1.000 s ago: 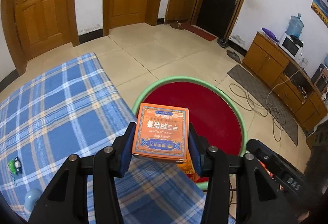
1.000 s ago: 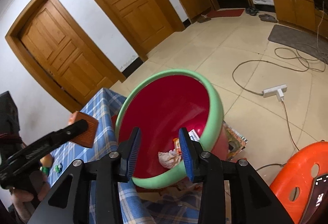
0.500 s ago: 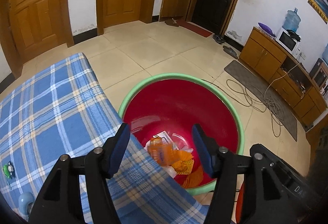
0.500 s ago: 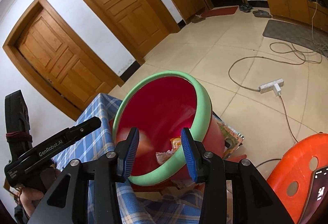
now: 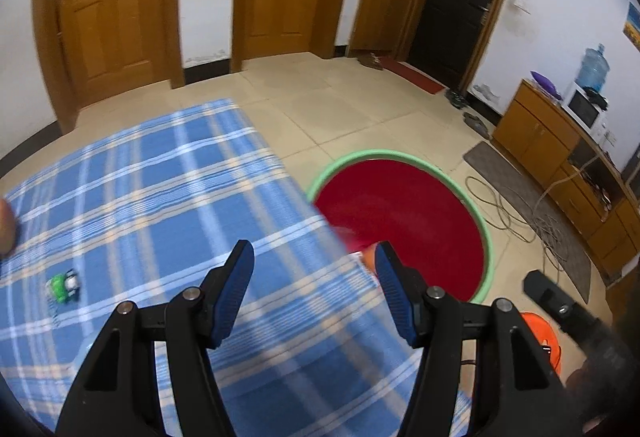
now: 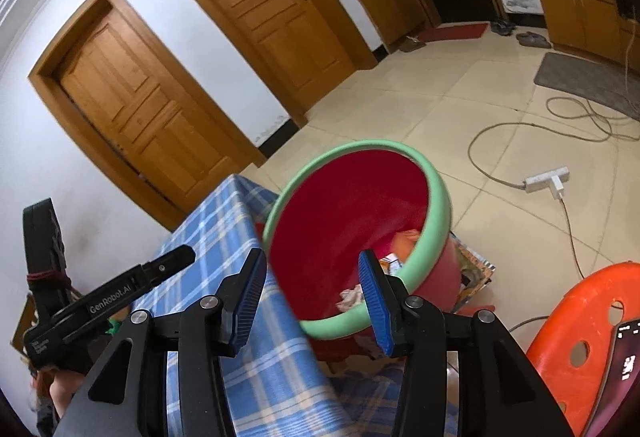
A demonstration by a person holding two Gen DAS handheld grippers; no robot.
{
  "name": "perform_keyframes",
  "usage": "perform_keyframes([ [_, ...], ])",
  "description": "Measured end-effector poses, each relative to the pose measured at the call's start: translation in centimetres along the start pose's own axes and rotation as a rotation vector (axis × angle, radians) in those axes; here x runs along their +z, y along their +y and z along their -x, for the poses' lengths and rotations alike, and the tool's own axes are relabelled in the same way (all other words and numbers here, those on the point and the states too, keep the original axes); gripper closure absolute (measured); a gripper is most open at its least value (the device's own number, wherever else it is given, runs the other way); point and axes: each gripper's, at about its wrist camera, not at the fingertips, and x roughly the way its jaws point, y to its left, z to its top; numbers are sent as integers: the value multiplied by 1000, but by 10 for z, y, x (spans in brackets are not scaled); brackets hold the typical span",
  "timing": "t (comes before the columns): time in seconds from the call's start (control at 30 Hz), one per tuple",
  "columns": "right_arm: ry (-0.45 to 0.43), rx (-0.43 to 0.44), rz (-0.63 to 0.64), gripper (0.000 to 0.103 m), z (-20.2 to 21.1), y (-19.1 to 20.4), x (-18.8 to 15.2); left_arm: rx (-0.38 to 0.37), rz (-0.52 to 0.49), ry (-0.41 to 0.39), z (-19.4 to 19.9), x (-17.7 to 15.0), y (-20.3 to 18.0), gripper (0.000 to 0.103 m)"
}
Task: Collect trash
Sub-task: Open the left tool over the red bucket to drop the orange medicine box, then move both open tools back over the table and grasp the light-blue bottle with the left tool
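Since the orange box dropped, your left gripper [image 5: 314,263] has swung back over the plaid tablecloth [image 5: 160,197], spread and empty like your right gripper [image 6: 310,279]. Trash lies in the red basin [image 6: 352,205]; a hasty sweep could nudge its tilted rim.

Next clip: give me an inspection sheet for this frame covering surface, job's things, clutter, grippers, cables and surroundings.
Surface: blue plaid tablecloth covers the table.
Job's things: red bin with green rim stands beside the table edge; trash inside, including crumpled paper and orange packaging.
Clutter: small green item on the cloth, blurred; flat printed packet on the floor by the bin.
Grippers: left gripper open, empty, above the cloth edge; right gripper open, empty.
Cables: loose cord and power strip on the tiled floor.
Surroundings: wooden doors, orange plastic stool, wooden cabinet.
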Motion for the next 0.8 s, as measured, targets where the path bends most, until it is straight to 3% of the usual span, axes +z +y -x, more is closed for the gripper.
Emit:
perform_keyframes([
  [0.3, 13, 41, 40, 54, 7, 27, -9, 100, 80, -14, 34, -13, 58, 40],
  [0.8, 42, 67, 85, 54, 10, 54, -25, 232, 136, 77, 40, -53, 126, 40],
])
